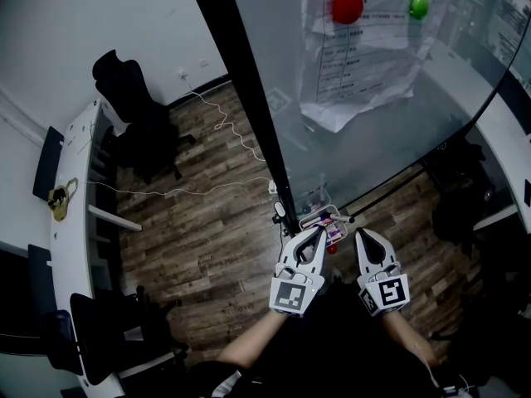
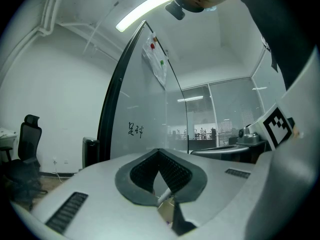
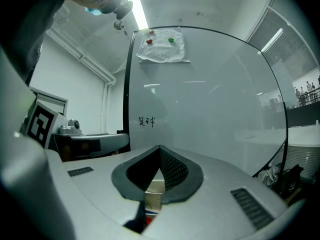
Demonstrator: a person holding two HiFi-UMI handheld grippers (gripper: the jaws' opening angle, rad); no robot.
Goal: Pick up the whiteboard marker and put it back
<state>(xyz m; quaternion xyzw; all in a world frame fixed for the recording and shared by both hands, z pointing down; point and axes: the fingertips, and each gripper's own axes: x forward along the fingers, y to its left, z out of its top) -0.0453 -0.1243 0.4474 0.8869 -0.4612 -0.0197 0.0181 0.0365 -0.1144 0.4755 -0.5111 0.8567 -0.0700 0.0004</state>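
1. Marker [image 2: 163, 197]: a thin white stick low in the gap between the left gripper [image 2: 160, 151] fingers, at the foot of the board [image 2: 145, 119]. I cannot tell whether the pads touch it.
2. The left fingers are closed, tips meeting, with a diamond-shaped gap behind the tips. The marker and a beige surface show through that gap.
3. The right gripper [image 3: 160, 147] fingers are likewise closed at the tips, with nothing held. A beige box [image 3: 154, 191] and something red [image 3: 139, 219] show through their gap.
4. From the head view, both grippers point at the board's lower edge. The left gripper [image 1: 319, 232] has its tips at a small tray [image 1: 322, 219] there, and the right gripper [image 1: 362, 237] is just beside it.
5. A pink item [image 1: 334, 233] lies at the tray, between the two grippers' tips.
6. Dark handwriting [image 3: 146, 121] sits low on the board.
7. Sheets of paper [image 1: 365, 56] hang high on the board, pinned by a red magnet [image 1: 347, 7] and a green magnet [image 1: 419, 7].
8. Left of the board's black frame [image 1: 249, 98], a white cable [image 1: 224, 127] trails over the wooden floor [image 1: 207, 230]. Farther left stand a black chair [image 1: 133, 114] and a white bench [image 1: 70, 222].
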